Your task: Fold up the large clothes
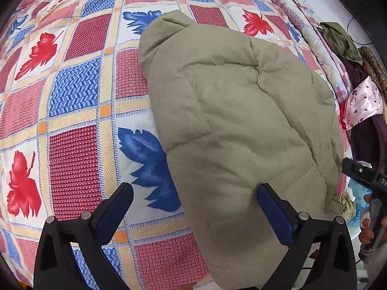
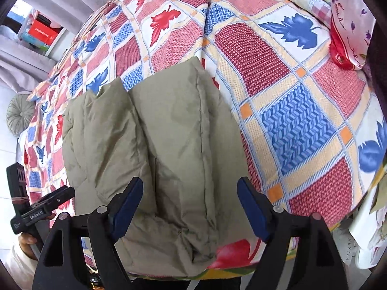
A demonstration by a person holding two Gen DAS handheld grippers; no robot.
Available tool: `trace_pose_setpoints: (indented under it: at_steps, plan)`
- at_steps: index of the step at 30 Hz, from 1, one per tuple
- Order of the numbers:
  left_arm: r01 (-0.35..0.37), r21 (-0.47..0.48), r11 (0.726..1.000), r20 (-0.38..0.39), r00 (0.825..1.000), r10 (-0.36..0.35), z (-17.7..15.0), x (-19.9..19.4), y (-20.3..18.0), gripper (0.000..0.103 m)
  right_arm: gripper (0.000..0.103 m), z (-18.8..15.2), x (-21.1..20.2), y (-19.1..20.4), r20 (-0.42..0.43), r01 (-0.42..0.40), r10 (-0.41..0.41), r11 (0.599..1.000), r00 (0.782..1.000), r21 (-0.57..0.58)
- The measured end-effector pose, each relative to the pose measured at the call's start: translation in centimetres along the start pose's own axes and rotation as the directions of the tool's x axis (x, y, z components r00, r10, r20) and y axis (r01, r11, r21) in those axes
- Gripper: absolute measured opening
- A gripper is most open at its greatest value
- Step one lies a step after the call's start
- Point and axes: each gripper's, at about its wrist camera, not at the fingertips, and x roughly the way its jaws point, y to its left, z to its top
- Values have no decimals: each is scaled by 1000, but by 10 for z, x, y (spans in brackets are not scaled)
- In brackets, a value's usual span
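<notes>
jacket lies folded at the bed's near edge, long axis running away from me. left gripper and right gripper both hang spread, gripping nothing; left straddles jacket's left edge.

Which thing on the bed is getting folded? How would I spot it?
Find the bed quilt with red and blue leaves. On it, near the front edge, lies a puffy olive jacket, folded into a bundle. It is the only plain, patternless thing on the quilt.
</notes>
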Motion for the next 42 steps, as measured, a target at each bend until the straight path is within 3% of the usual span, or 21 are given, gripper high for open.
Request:
trace_pose_setpoints:
  at_steps: [4, 8, 14, 18, 21, 25, 28, 30, 33, 35, 39, 42]
  plan:
    - [69, -38, 997, -8, 998, -69, 3, 6, 6, 102, 84, 15, 10, -13, -19, -40, 40, 999, 999, 13]
    - [179, -115, 977, -15, 983, -182, 5, 15, 16, 102, 84, 27, 17, -25, -22, -94, 94, 995, 995, 22]
    - [246, -144, 958, -18, 968, -251, 9, 25, 20, 102, 85, 45, 30, -37, -43, -108, 110, 993, 993, 35]
    - [315, -160, 936, -33, 946, -324, 15, 35, 21, 102, 101, 53, 45, -46, -72, -163, 166, 985, 983, 54]
    - [379, -204, 903, -43, 918, -395, 17, 48, 27, 102, 103, 59, 62, -52, -106, -238, 246, 968, 964, 79]
    - [412, -197, 890, -28, 905, -425, 17, 54, 28, 102, 103, 66, 84, -56, -122, -363, 380, 921, 917, 142]
    - [430, -204, 879, -26, 895, -444, 17, 58, 28, 102, 103, 68, 89, -51, -101, -519, 542, 834, 834, 185]
    - [431, -204, 879, -29, 895, -446, 19, 62, 25, 102, 103, 70, 87, -41, -109, -562, 580, 811, 807, 160]
    - [431, -205, 879, -33, 894, -447, 21, 69, 24, 102, 103, 72, 85, -20, -175, -542, 543, 838, 821, 59]
    - [442, -214, 871, -41, 887, -460, 22, 76, 24, 102, 103, 73, 86, -2, -228, -493, 473, 869, 851, -37]
    - [505, -307, 807, -55, 837, -545, 19, 96, 31, 102, 103, 68, 100, 27, -308, -408, 346, 898, 886, -166]
    - [511, -320, 798, -53, 832, -553, 20, 101, 24, 102, 103, 68, 116, 35, -339, -365, 293, 915, 894, -173]
